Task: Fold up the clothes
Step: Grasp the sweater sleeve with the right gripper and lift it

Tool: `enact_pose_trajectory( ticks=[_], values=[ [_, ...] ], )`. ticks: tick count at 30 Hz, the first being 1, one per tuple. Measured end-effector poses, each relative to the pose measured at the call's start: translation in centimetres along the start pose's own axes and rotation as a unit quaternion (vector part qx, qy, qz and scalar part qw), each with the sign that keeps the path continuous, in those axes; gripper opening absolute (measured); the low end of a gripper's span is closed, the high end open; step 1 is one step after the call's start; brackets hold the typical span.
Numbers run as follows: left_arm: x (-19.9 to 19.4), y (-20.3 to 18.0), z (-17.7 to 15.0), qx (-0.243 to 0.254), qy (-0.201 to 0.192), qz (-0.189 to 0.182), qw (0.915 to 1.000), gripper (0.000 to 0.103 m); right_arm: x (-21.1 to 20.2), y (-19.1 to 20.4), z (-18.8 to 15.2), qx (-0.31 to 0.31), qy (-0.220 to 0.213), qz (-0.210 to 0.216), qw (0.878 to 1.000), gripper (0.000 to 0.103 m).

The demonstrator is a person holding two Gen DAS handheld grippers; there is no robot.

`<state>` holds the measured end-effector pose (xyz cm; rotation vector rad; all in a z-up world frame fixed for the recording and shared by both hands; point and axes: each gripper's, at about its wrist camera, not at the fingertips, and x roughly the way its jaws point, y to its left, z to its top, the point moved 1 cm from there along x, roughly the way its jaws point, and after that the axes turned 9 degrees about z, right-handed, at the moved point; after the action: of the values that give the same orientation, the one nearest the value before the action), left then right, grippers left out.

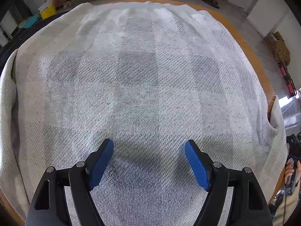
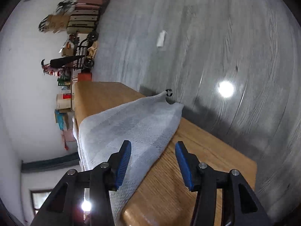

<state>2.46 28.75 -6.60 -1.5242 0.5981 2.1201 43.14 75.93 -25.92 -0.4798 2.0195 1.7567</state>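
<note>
Hovering over garment (image 1: 143, 79): left gripper (image 1: 149, 158), blue pads (image 1: 101, 162) spread wide, nothing between them, released. Grey-white checked knit, spread flat, filling nearly whole left wrist view; far hem near 12 o'clock, wooden table (image 1: 252, 49) edge showing as orange band from 12 to 3 o'clock. Cloth edge folded over at 9 o'clock, another flap hanging off table at 3 o'clock. Hand (image 1: 288, 171) on dark tool at 4 o'clock, outside table edge. Yellow box (image 1: 47, 9) on floor at 10 o'clock.

Right wrist view rolled sideways and motion-blurred. Right gripper (image 2: 153, 162) likewise released, pads apart and empty. Garment (image 2: 131, 124) draped across table (image 2: 169, 188) from centre toward 7 o'clock, one corner hanging past table's far edge. One pad (image 2: 123, 166) over cloth, other over bare wood. Grey floor (image 2: 216, 37) from 12 to 4 o'clock; stacked boxes (image 2: 75, 18) against wall at 10 o'clock.
</note>
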Motion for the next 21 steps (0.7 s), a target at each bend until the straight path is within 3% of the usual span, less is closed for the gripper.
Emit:
enact_pose_trajectory(
  ticks=[3, 6, 14, 19, 20, 21],
  values=[
    [-0.2, -0.4, -0.5, 0.007, -0.004, 0.013, 0.9999, 0.079, 0.6, -1.5, 0.1, 0.055, 0.007, 0.030, 0.998, 0.055],
    [-0.5, -0.6, -1.1, 0.004, -0.005, 0.015, 0.9999, 0.079, 3.1, -3.0, 0.4, 0.141, 0.018, 0.070, 0.987, 0.057],
    [-1.6, -0.5, -2.7, -0.012, -0.006, 0.005, 0.9999, 0.079, 7.0, -4.7, 1.1, 0.261, 0.029, 0.063, 0.963, 0.063],
    [-2.3, -0.6, -3.8, -0.013, -0.007, -0.002, 0.9999, 0.079, 8.3, -5.2, 1.3, 0.316, 0.015, 0.090, 0.944, 0.067],
    [-2.4, -0.7, -4.0, -0.014, -0.007, -0.004, 0.9999, 0.079, 8.7, -5.1, 1.6, 0.313, 0.021, 0.108, 0.943, 0.052],
    [-2.5, -0.6, -4.3, -0.016, -0.007, -0.008, 0.9998, 0.079, 8.8, -5.0, 1.8, 0.305, 0.019, 0.123, 0.944, 0.028]
  ],
)
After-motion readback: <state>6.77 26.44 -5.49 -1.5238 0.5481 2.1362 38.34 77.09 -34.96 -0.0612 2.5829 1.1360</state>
